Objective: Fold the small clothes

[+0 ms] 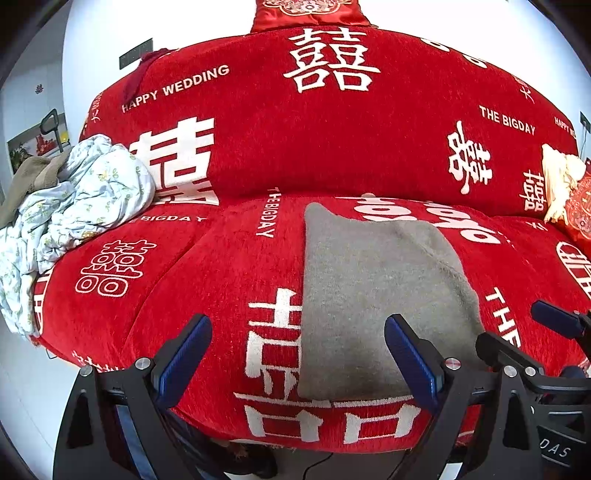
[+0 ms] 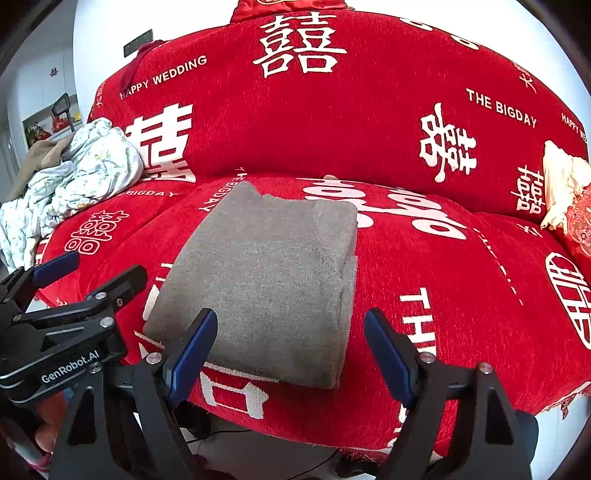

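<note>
A grey knitted garment [image 1: 373,291] [image 2: 266,280] lies folded into a flat rectangle on the seat of a red sofa [image 1: 192,280] [image 2: 424,258] with white lettering. My left gripper [image 1: 297,334] hovers open at the sofa's front edge, its right pad over the garment's near left part and nothing between its fingers. My right gripper [image 2: 290,330] is open too, held above the garment's near right corner without touching it. Each gripper shows in the other's view: the right gripper [image 1: 517,332] at the right, the left gripper [image 2: 99,269] at the left.
A crumpled pale blue floral cloth [image 1: 70,206] [image 2: 77,177] is heaped on the sofa's left end beside a brown cloth [image 1: 29,177]. A cream tasselled cushion [image 1: 561,181] [image 2: 565,184] sits at the right end. A red cushion [image 1: 306,11] tops the backrest.
</note>
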